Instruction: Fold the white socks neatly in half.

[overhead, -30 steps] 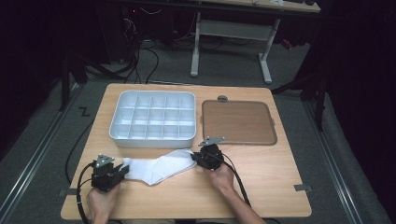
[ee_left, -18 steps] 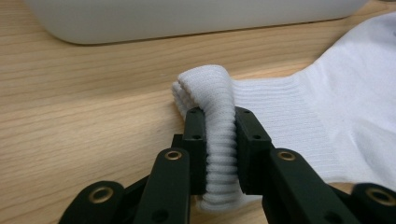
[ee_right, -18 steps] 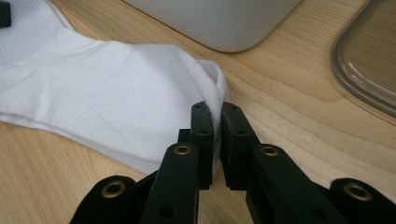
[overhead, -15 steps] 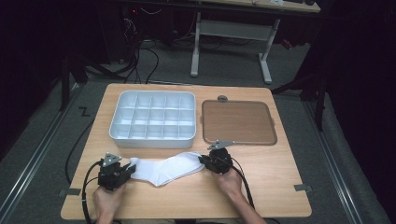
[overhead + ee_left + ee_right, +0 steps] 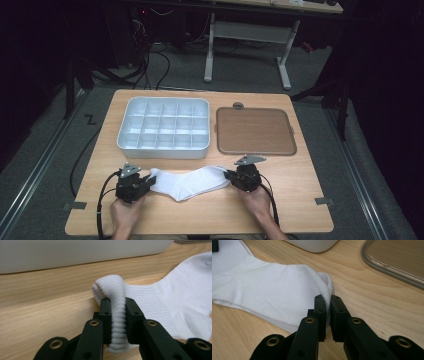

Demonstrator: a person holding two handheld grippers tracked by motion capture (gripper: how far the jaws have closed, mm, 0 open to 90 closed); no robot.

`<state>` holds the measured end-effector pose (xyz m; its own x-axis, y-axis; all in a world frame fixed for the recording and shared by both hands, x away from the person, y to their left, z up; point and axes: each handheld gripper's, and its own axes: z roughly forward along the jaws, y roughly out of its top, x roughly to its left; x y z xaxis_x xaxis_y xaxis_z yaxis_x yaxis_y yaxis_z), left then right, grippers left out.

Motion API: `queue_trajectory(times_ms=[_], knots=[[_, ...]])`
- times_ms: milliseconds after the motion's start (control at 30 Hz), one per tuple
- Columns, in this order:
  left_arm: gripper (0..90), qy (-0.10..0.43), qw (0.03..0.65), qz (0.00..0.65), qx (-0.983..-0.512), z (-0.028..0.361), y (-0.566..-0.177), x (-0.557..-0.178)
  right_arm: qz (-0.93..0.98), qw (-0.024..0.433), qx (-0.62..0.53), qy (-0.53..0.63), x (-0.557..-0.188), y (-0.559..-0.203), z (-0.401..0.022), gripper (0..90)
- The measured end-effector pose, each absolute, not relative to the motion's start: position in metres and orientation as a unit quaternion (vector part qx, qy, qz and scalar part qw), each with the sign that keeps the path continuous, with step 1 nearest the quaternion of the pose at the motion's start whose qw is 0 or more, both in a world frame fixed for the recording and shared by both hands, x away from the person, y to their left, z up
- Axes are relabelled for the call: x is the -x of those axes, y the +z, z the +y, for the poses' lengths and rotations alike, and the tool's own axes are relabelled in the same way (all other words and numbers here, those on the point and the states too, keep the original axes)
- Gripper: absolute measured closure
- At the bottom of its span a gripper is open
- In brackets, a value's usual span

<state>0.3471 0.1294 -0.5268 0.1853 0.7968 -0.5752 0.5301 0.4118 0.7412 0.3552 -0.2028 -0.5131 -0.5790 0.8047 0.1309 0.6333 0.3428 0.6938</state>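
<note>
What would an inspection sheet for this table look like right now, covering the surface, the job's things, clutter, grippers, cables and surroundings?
Surface: wooden table, tape bits at its front corners.
Job's things: white sock lying flat near the front edge, stretched between the two grippers.
Clutter: white compartment tray, all cells look empty; brown lid beside it on the right.
Grippers: left gripper clamped on the ribbed cuff, its jaws have just been closing; right gripper shut on the sock's toe end.
Cables: black cable trails from each gripper toward the front edge.
Surroundings: dark room, desk legs and floor wires behind the table.
</note>
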Motion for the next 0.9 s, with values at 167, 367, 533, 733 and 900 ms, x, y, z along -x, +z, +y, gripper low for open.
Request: queue_trajectory(times_ms=[167, 367, 533, 733, 900], knots=[[78.4, 0.111, 0.563, 0.617, -0.539, 0.114, -0.527, -0.349, 0.804, 0.125, -0.456, 0.361, -0.348, -0.513, -0.218, 85.0], [78.4, 0.102, 0.567, 0.614, -0.540, 0.102, -0.529, -0.351, 0.796, 0.132, -0.468, 0.361, -0.340, -0.514, -0.232, 85.0], [78.2, 0.092, 0.570, 0.619, -0.533, 0.096, -0.529, -0.353, 0.793, 0.138, -0.473, 0.359, -0.337, -0.515, -0.239, 84.9], [77.9, 0.092, 0.572, 0.606, -0.545, 0.082, -0.526, -0.356, 0.788, 0.145, -0.482, 0.355, -0.334, -0.515, -0.250, 84.9], [77.6, 0.092, 0.572, 0.603, -0.549, 0.075, -0.527, -0.358, 0.786, 0.148, -0.490, 0.348, -0.334, -0.515, -0.257, 84.9]])
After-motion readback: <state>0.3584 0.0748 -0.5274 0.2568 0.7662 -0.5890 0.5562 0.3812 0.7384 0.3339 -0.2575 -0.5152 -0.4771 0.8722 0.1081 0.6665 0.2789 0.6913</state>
